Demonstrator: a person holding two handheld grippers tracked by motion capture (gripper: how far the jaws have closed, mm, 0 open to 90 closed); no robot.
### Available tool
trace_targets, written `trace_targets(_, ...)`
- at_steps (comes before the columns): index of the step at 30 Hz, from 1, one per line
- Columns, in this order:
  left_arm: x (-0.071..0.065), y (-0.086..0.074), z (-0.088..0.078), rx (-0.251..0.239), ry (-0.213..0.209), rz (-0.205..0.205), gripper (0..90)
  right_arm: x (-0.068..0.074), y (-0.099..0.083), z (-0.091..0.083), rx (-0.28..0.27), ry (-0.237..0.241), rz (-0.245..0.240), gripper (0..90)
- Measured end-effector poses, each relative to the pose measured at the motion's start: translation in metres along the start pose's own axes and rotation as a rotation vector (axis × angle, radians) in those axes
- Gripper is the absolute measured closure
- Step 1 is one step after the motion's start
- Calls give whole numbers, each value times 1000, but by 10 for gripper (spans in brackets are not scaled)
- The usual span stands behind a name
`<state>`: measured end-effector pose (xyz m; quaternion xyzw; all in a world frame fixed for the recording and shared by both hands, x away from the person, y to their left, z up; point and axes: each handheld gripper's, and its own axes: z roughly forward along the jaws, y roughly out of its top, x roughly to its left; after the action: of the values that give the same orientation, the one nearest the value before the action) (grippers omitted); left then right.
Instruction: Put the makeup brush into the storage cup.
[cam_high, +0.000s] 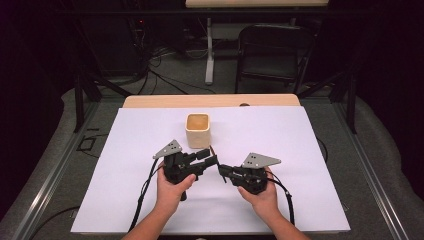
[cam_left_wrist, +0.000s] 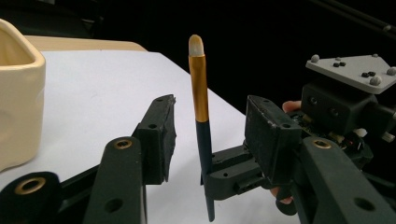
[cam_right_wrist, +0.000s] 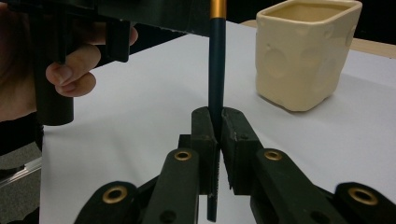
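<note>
Right gripper view, nearest plane: the right gripper (cam_right_wrist: 218, 135) has its jaws pressed together on the dark lower shaft of a brush (cam_right_wrist: 215, 84), which stands close to upright, its short tail hanging below the jaws and its gold ferrule rising out of the top of the frame. Left gripper view, same plane from the other side: the left gripper (cam_left_wrist: 210, 135) has its jaws apart, one on each side of the brush (cam_left_wrist: 201, 102), neither pad touching it; a clear gap shows on both flanks, so this gripper brackets the shaft without holding it. The brush's long axis runs vertically, across the line between the two pads and just above the right gripper's clamp, so the left jaws need only come together to take it; its pale tip points up. Both grippers sit about equally near the brush, the right one already bearing it. High view, middle distance: the two hands meet nose to nose over the white table cover (cam_high: 300, 200), left hand (cam_high: 170, 192) and right hand (cam_high: 260, 195) level with each other. Farther back, just beyond the left gripper, stands the cream cup (cam_high: 198, 130), upright, open mouth up, apart from brush and jaws.
</note>
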<state>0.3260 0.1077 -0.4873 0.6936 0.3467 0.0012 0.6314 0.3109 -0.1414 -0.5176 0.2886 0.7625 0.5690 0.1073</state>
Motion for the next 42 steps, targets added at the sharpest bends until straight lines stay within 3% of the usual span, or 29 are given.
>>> trace_targets(16, 2, -2, 2, -29, 2, -22, 627, 1, -1, 3, 6, 18, 9, 836)
trace_targets(24, 6, -4, 3, -36, -8, -82, 662, 2, -1, 3, 6, 24, 9, 836)
trace_targets(42, 7, -6, 4, -42, 0, -107, 765, 2, -1, 4, 7, 27, 7, 836)
